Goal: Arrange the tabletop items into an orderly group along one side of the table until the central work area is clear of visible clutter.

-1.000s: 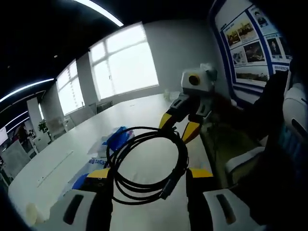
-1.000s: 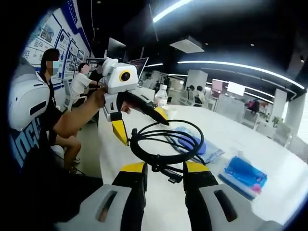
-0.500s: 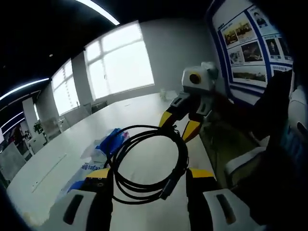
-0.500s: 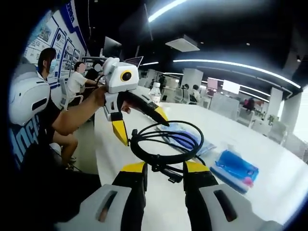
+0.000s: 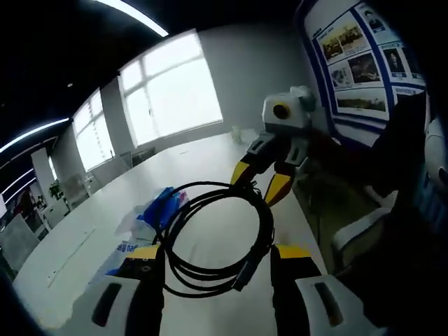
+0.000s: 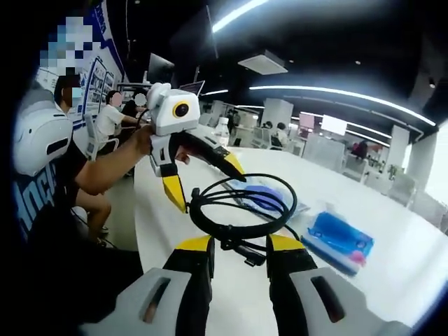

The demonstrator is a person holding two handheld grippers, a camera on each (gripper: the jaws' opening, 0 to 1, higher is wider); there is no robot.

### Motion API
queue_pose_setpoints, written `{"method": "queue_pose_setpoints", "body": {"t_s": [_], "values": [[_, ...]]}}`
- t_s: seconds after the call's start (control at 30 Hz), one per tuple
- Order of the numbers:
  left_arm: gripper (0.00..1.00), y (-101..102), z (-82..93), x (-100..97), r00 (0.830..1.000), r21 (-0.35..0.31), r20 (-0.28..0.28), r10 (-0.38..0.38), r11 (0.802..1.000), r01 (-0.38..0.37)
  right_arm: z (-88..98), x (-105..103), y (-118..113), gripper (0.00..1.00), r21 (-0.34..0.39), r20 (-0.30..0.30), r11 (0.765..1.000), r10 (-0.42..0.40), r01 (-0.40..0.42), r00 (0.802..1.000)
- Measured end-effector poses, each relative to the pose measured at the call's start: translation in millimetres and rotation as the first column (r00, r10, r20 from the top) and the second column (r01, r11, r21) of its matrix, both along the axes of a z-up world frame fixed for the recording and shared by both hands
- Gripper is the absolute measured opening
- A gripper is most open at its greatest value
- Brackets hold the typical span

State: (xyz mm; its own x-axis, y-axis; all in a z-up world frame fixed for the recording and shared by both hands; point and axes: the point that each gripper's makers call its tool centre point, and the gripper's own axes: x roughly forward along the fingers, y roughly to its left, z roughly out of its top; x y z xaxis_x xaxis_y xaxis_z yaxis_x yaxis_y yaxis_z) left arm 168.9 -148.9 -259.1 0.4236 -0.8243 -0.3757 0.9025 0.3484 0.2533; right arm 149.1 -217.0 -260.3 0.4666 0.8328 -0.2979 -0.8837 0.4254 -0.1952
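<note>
Little changed from the earlier frames: same coil of black cable (image 5: 213,241) held up over the white table (image 5: 84,238) at lower centre, background merely slid a touch as the cameras drifted. In the left gripper view, left gripper (image 5: 213,253) spread wide at the bottom, cable loop lying across the gap and apparently touching the left jaw tip. Right gripper (image 5: 257,178) entering from the upper right, yellow tips parted, at the top of the loop. In the right gripper view, right gripper (image 6: 236,246) open at the bottom with the cable (image 6: 241,210) just above, left gripper (image 6: 203,178) spread at centre left. Blue packets (image 6: 339,238) flat on the table (image 6: 420,273) at right. Blue wrapper (image 5: 157,210) at left; print too blurred to read.
</note>
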Motion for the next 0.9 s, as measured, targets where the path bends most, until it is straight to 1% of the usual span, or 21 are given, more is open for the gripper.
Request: {"method": "queue_pose_setpoints", "body": {"t_s": [0.27,0.67,0.8,0.83,0.87,0.9], "values": [[0.6,-4,-12.0,4.0,1.0,0.017,-0.016,0.01,1.0,-0.009,-12.2,6,-4,0.27,0.0,-0.03,1.0,-0.009,0.009,1.0],[0.6,-9,-29.0,5.1,0.999,0.036,-0.037,0.019,0.999,-0.017,-33.3,11,-8,0.27,0.002,-0.079,1.0,-0.021,0.021,0.997],[0.6,-10,-34.4,8.1,0.999,0.049,-0.045,0.026,0.999,-0.024,-39.9,14,-10,0.27,-0.006,-0.096,0.999,-0.032,0.032,0.995],[0.6,-9,-34.7,10.6,0.998,0.051,-0.048,0.028,0.998,-0.026,-40.5,14,-11,0.27,-0.006,-0.096,0.999,-0.034,0.034,0.995],[0.6,-9,-33.5,17.3,0.998,0.052,-0.051,0.031,0.998,-0.028,-41.3,14,-11,0.27,-0.006,-0.098,0.999,-0.036,0.036,0.994],[0.6,-8,-33.4,18.1,0.998,0.052,-0.052,0.032,0.998,-0.029,-42.2,15,-12,0.27,-0.007,-0.103,0.999,-0.039,0.039,0.994]]}}
